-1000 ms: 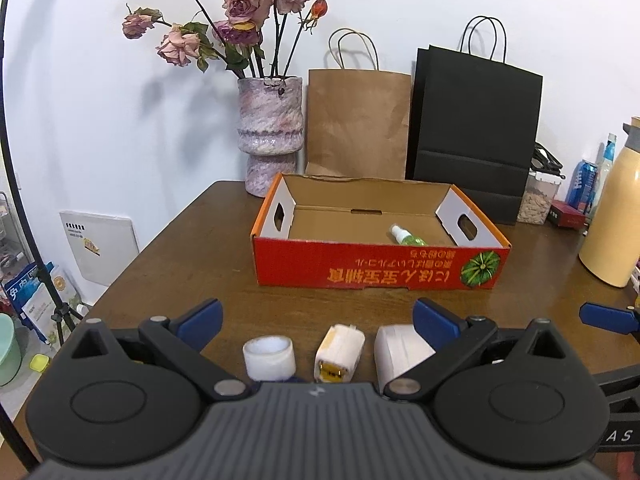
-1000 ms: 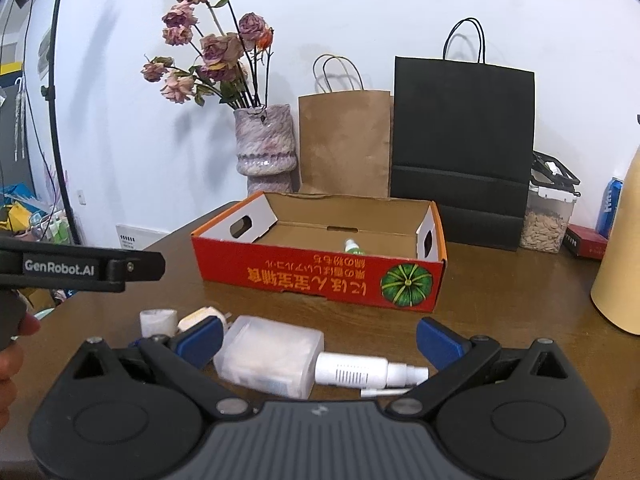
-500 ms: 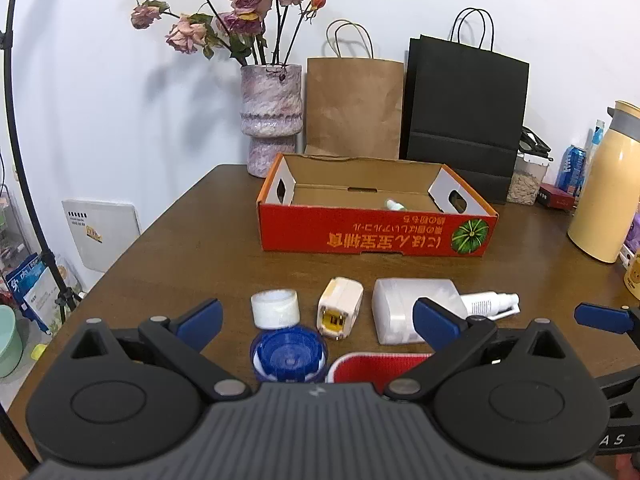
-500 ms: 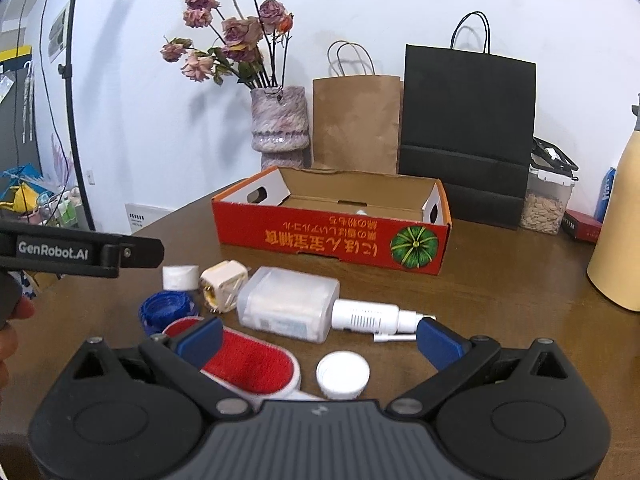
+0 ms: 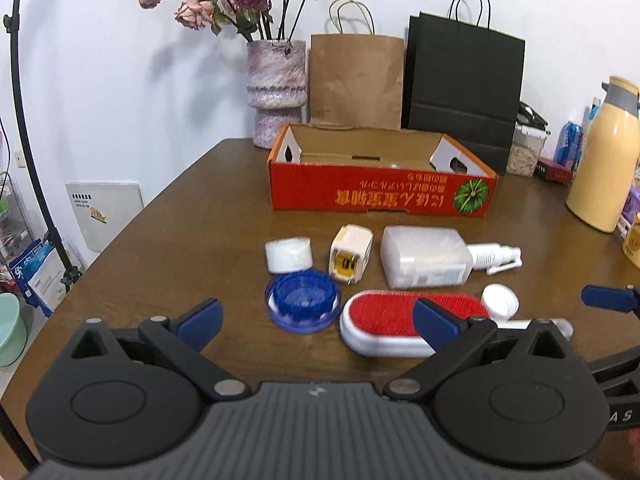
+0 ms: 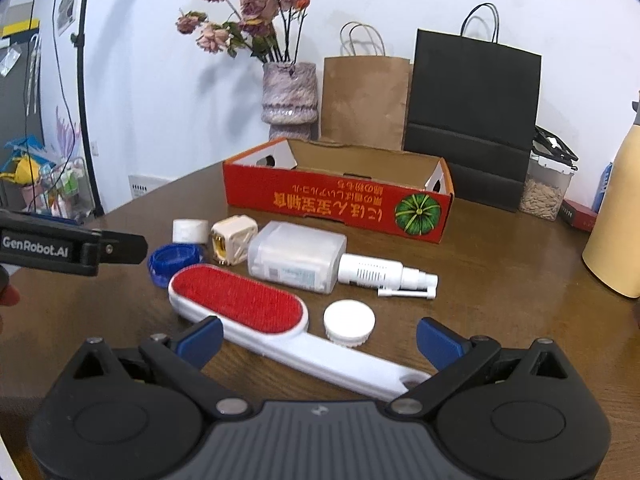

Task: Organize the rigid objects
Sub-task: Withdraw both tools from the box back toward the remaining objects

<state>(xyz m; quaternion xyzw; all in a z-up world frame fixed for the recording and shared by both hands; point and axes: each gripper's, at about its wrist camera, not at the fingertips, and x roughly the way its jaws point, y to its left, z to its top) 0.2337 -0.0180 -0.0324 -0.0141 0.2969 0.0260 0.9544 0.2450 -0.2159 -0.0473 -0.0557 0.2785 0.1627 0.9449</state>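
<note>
Objects are seen from the left wrist laid out on the wooden table [image 5: 160,240] before the red cardboard box [image 5: 380,196]: a white cap [image 5: 289,255], a blue lid [image 5: 303,300], a cream adapter [image 5: 351,259], a translucent case [image 5: 424,256] and a red lint brush [image 5: 400,320]. The left gripper [image 5: 316,320] is held spread wide, with nothing between its fingers.

From the right wrist, the right gripper [image 6: 320,338] is likewise spread and empty above the brush handle, beside a white round lid [image 6: 349,321]; a white spray bottle [image 6: 380,273] is lying against the case.

the brown wooden table [image 5: 168,240] bears a red cardboard box [image 5: 380,196], lint brush [image 5: 400,316], blue lid [image 5: 303,300], charger [image 5: 351,254], spray bottle [image 6: 384,274] and vase [image 5: 276,92].
</note>
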